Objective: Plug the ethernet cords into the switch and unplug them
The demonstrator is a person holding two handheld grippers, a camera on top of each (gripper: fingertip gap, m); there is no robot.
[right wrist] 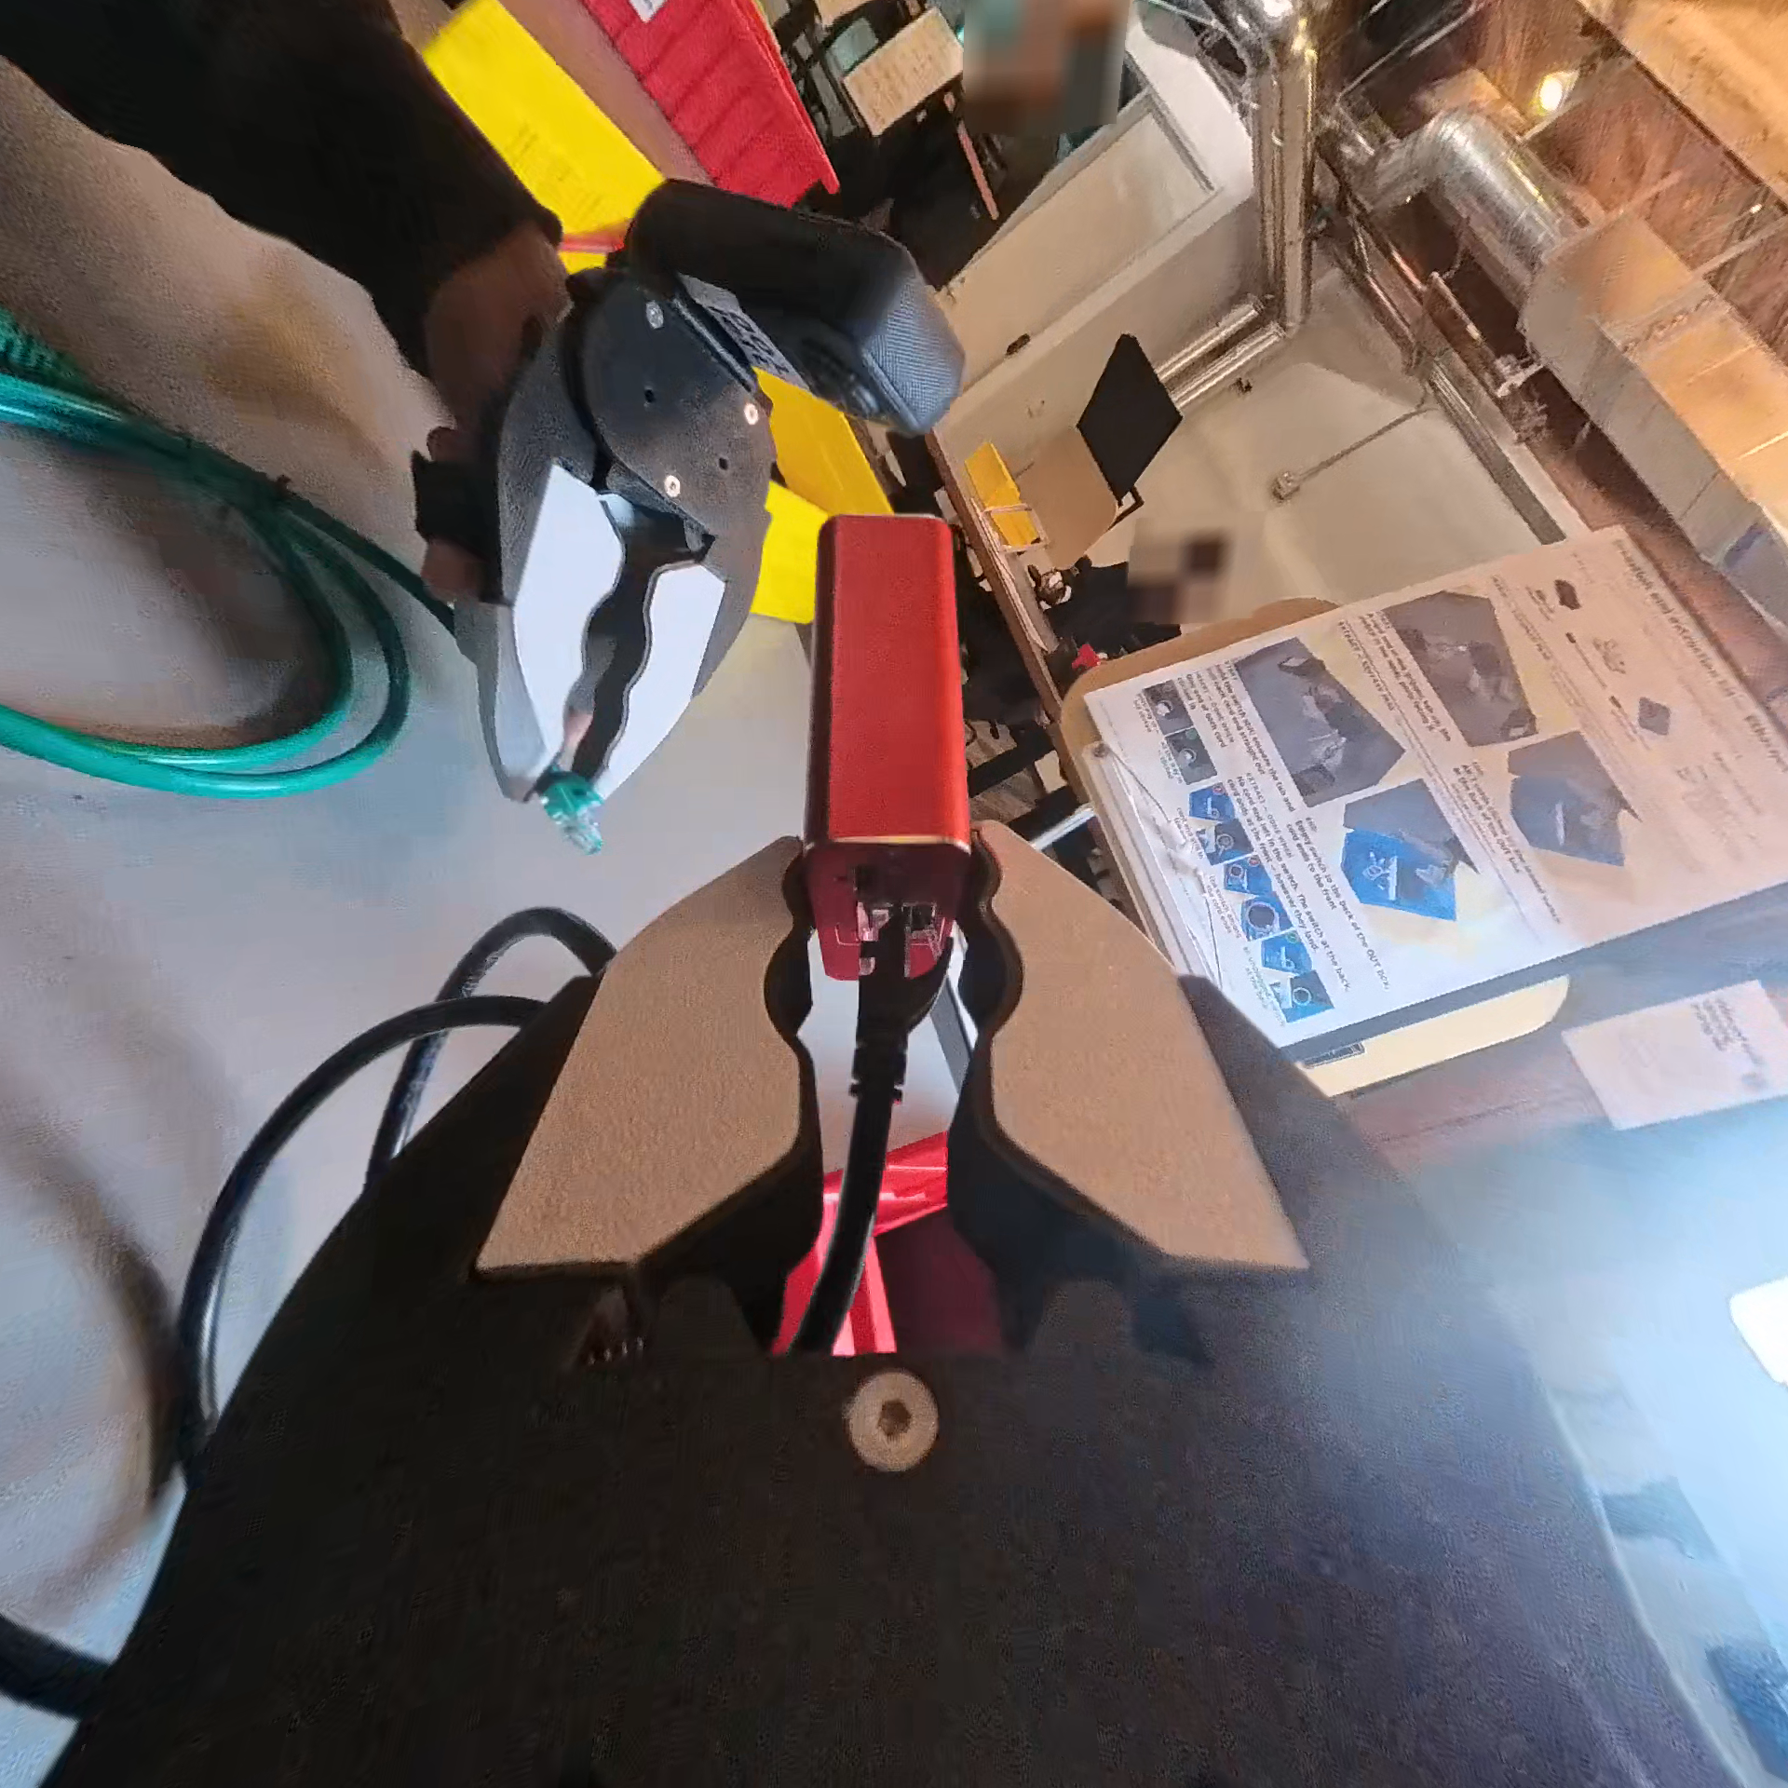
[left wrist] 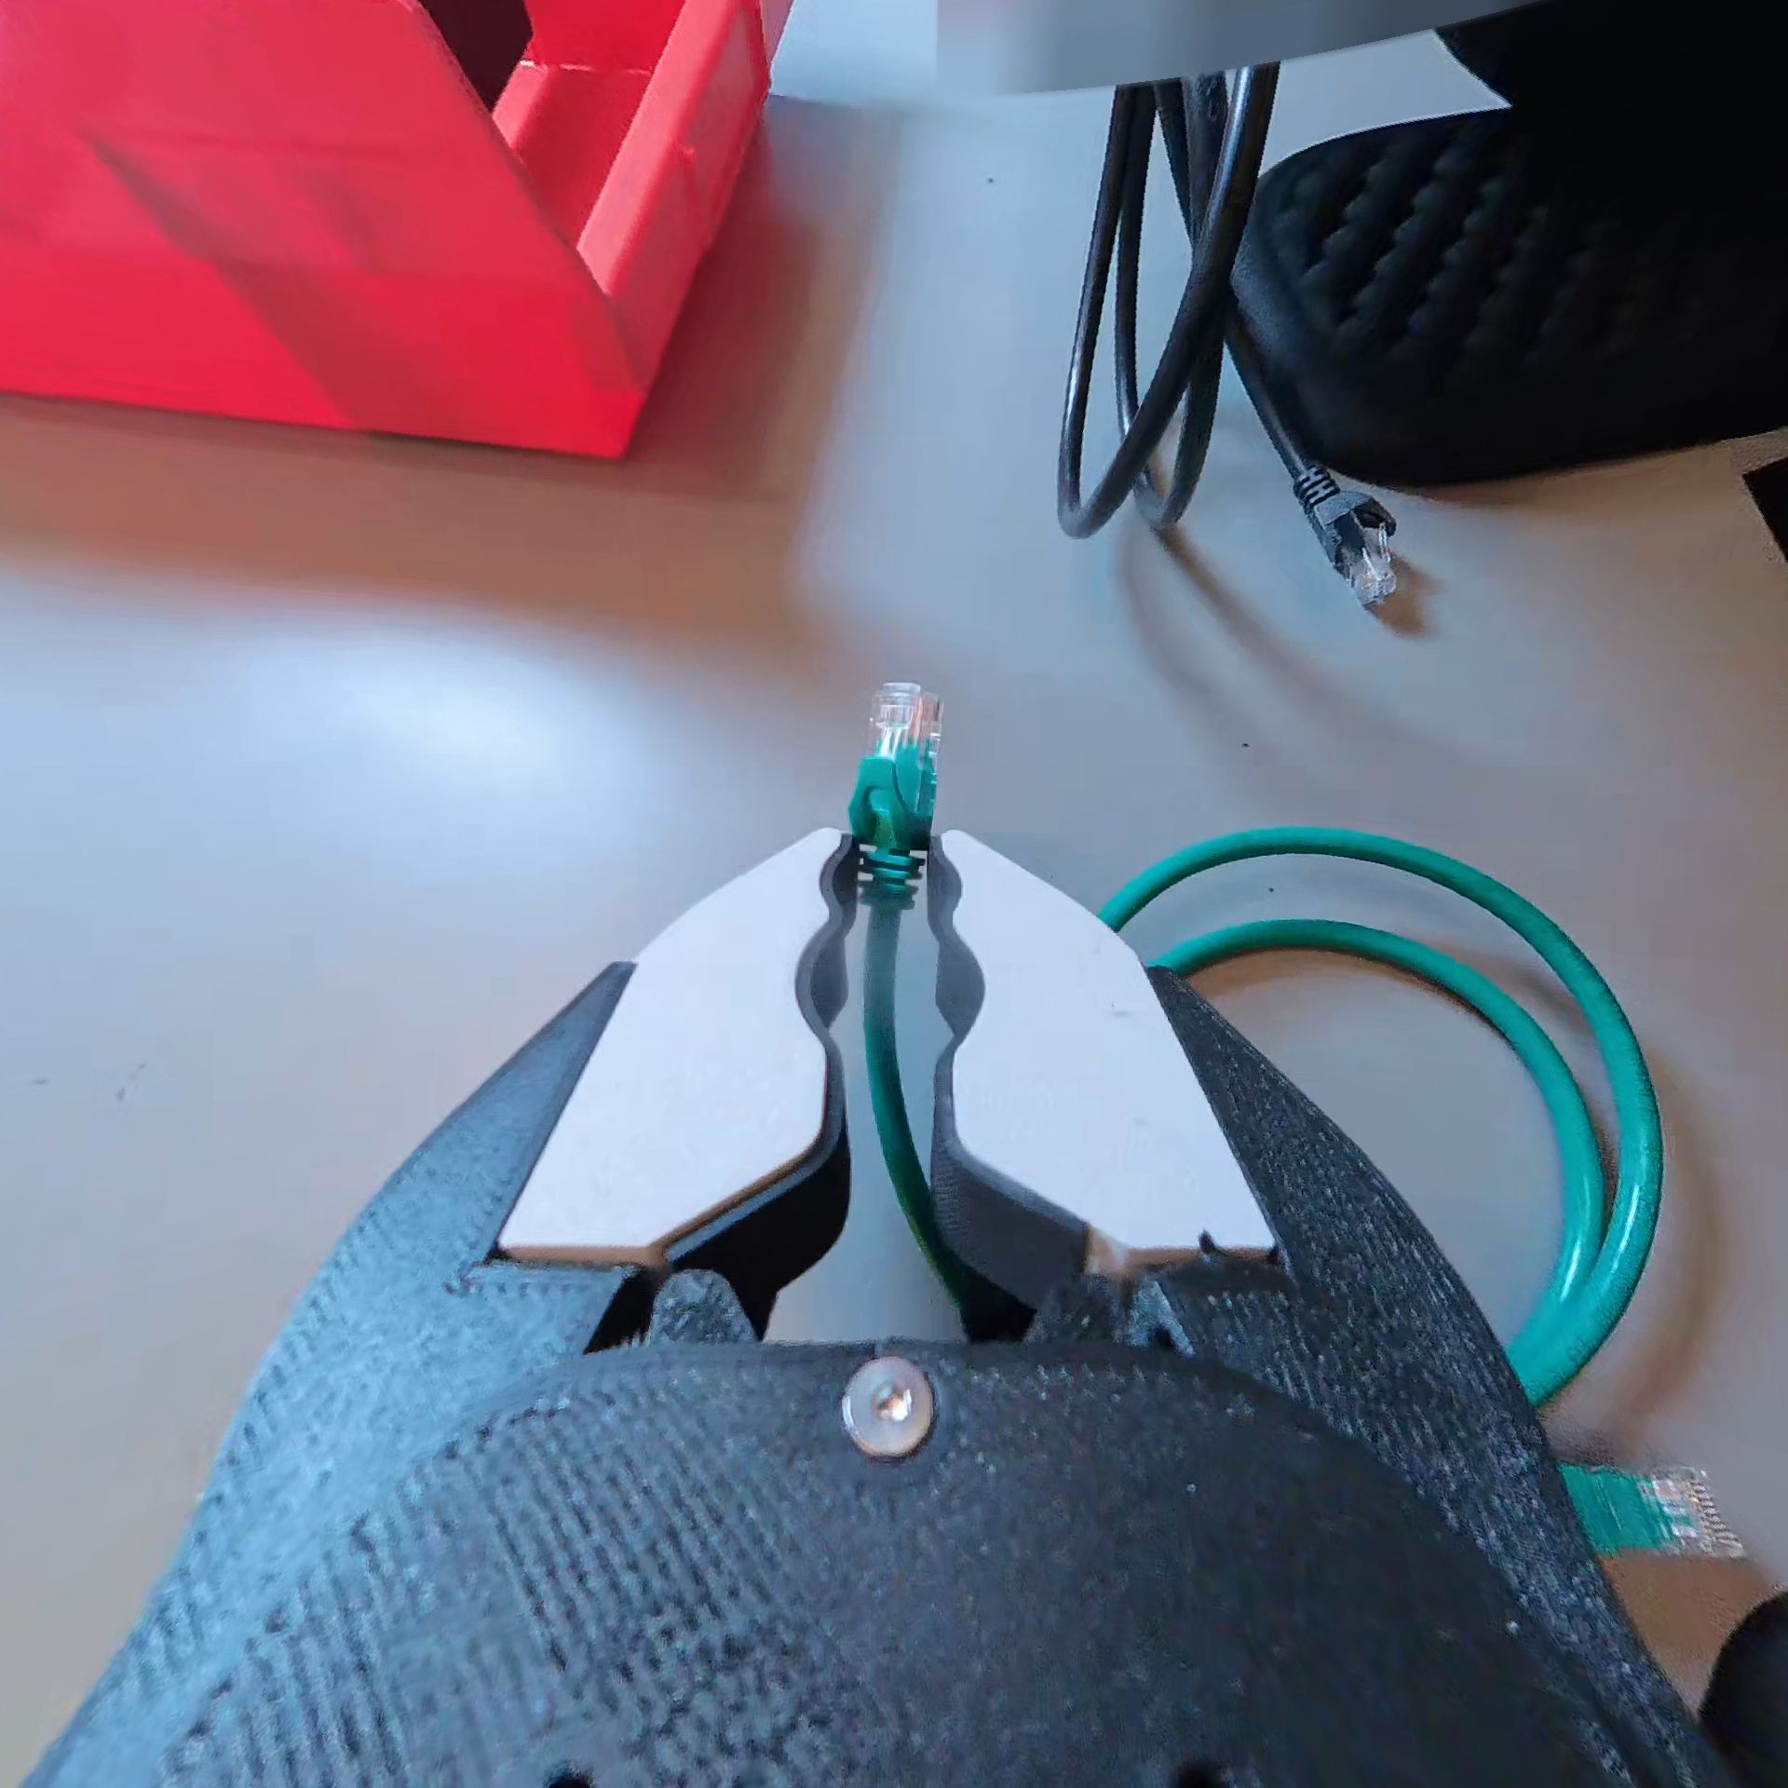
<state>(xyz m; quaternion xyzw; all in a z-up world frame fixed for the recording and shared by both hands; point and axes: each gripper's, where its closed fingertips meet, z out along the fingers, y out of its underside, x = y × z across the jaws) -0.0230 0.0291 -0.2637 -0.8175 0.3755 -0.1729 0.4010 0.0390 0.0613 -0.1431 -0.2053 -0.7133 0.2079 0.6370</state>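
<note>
Left wrist view is showing the left gripper (left wrist: 892, 851) pinching the green cord (left wrist: 1509, 1026) at the boot behind its plug (left wrist: 905, 735), fingers nearly closed; the plug is pointing up-frame over the grey table (left wrist: 387, 774). The cord's loops are lying at lower right, its other plug (left wrist: 1688, 1524) at the right edge. A black cord (left wrist: 1132, 387) is hanging at upper right, its plug (left wrist: 1359, 551) resting free. A red bin (left wrist: 290, 242) is filling the upper left.

Right wrist view alone is showing the red switch (right wrist: 885, 697), clamped at its port end by the right gripper (right wrist: 888, 890) at frame centre. A black cable (right wrist: 866, 1113) is sitting in one port. The left gripper (right wrist: 571, 784) is appearing at centre left, green plug (right wrist: 576, 813) apart from the switch. A printed sheet (right wrist: 1451, 774) is lying at right.
</note>
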